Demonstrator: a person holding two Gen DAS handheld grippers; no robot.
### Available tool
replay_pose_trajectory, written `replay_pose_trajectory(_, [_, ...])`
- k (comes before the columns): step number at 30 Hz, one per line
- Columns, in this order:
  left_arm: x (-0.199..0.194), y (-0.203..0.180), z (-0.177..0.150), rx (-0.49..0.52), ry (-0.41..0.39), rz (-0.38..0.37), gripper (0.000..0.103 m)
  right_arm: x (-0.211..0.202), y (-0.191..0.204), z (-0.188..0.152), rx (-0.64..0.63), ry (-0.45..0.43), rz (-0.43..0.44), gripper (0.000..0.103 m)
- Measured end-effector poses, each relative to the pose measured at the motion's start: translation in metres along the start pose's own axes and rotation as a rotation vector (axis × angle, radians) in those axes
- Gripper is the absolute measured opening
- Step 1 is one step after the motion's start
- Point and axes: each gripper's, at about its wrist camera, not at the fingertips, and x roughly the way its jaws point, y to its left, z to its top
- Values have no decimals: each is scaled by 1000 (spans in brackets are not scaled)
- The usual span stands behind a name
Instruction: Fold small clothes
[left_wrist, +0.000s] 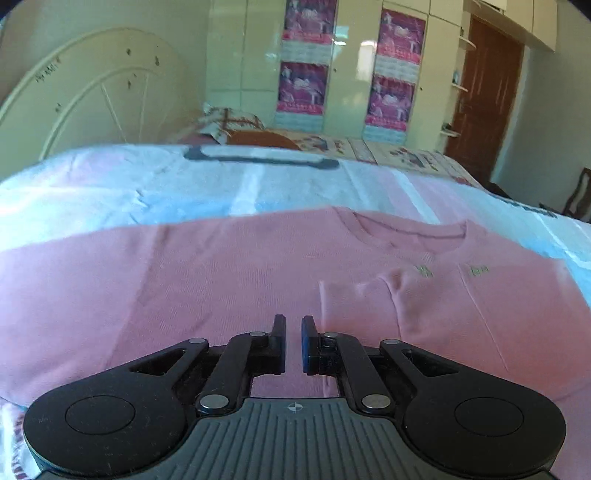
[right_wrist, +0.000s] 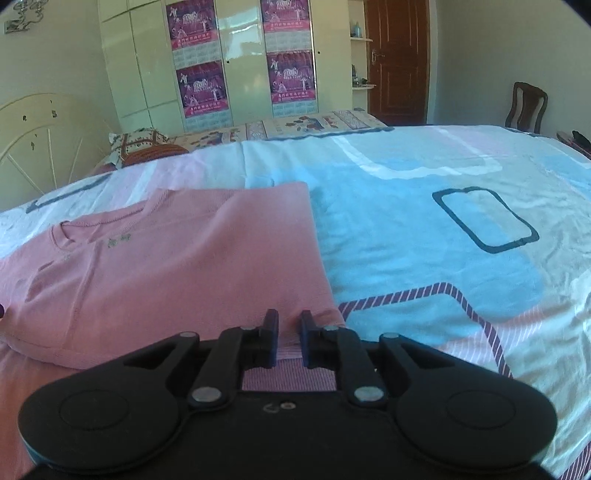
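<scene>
A pink knit top (left_wrist: 229, 280) lies flat on the bed, neckline toward the far side, with a small fold ridge right of centre. It also shows in the right wrist view (right_wrist: 177, 266), filling the left half. My left gripper (left_wrist: 293, 325) hovers over the top's near part, its jaws a narrow gap apart with nothing between them. My right gripper (right_wrist: 289, 321) sits at the top's near right corner, jaws a narrow gap apart, with the hem edge just beyond the tips; nothing is visibly pinched.
The bed sheet (right_wrist: 424, 229) is blue, white and pink with dark outlined shapes. A pillow (right_wrist: 140, 146) and cream headboard (left_wrist: 96, 92) are at far left. A wardrobe (right_wrist: 240, 55), brown door (right_wrist: 399, 59) and chair (right_wrist: 524, 107) stand beyond.
</scene>
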Motion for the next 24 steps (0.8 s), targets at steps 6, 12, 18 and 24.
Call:
replay_pose_trajectory(6, [26,-49,22,95,-1,-130,18,38,30,36,-34,-22,125,15])
replay_pose_trajectory(12, [50,-80,21,188,27,-134,38,89,60,63,-164,15,218,10])
replay_pose_trajectory(18, [50,-42,14,102,32,-120,45,121,-19,85,18,30,97,0])
replay_pose_trajectory(24, [25,-59,14,101,-3,-103,46,92,-7,80,-57,9,89,22])
